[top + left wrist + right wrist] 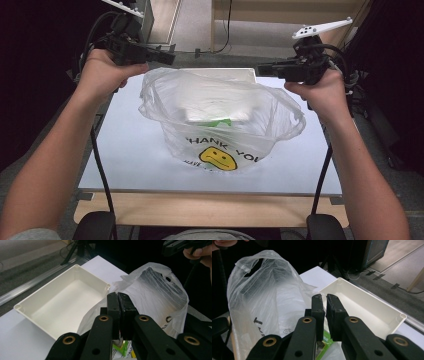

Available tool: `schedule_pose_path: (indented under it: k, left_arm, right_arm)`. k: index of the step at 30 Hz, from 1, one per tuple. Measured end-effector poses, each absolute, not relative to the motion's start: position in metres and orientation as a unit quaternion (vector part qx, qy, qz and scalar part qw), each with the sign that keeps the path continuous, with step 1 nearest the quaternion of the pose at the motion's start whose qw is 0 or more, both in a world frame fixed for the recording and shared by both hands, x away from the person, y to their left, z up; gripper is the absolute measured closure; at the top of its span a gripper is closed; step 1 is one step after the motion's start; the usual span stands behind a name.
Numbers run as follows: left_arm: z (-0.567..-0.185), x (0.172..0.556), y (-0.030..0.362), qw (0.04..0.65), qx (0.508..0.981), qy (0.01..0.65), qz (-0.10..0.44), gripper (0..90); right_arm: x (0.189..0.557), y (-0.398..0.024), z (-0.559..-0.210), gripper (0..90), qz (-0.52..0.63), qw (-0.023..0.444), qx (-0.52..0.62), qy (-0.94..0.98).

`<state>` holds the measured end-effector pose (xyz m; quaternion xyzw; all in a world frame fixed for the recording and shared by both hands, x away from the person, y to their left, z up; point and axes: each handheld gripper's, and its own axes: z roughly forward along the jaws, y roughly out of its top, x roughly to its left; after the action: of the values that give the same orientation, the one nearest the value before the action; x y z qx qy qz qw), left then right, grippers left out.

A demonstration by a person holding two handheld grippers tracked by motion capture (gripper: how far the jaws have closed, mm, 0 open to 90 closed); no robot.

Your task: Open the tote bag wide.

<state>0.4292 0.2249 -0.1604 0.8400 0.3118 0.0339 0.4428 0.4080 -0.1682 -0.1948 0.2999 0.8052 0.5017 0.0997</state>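
A clear plastic bag [225, 145] printed "THANK YOU" above a yellow face stands open on the white board [125, 150]. Inside it lie a white box [215, 107] and a green packet [220, 121]. My left gripper [170, 56] is at the bag's far left rim. In the left gripper view the left gripper [118, 295] is pressed shut where the bag [155, 290] film meets it. My right gripper [261, 67] is at the far right rim. In the right gripper view the right gripper [324, 298] shows only a thin slit, against the bag [262, 290] film.
An empty white plastic tray [235, 74] sits just behind the bag, also seen as the tray [62, 302] and the tray [367, 307]. Grey floor and a wooden frame lie past the far edge. Cables trail down both sides to black stands [95, 225].
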Motion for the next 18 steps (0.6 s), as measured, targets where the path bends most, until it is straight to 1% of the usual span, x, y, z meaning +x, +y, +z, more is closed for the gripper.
schedule_pose_path:
  k: [6,9,14,17,18]
  left_arm:
    - [-0.161,0.433,0.204,0.456,0.837,0.301,0.018,89.3]
    - [-0.166,0.432,0.193,0.439,0.848,0.295,0.034,89.4]
    - [-0.166,0.429,0.18,0.433,0.853,0.289,0.029,89.0]
    - [-0.161,0.428,0.173,0.44,0.85,0.287,0.016,88.4]
    - [-0.161,0.427,0.171,0.439,0.851,0.286,0.021,88.3]
  right_arm:
    - [0.405,-0.145,-0.174,85.9,0.501,0.11,0.284,0.81]
    - [0.404,-0.133,-0.169,85.8,0.503,0.106,0.279,0.811]
    - [0.405,-0.118,-0.185,85.8,0.496,0.09,0.271,0.82]
    - [0.406,-0.114,-0.197,85.9,0.494,0.081,0.27,0.823]
    - [0.408,-0.113,-0.2,85.9,0.494,0.077,0.27,0.823]
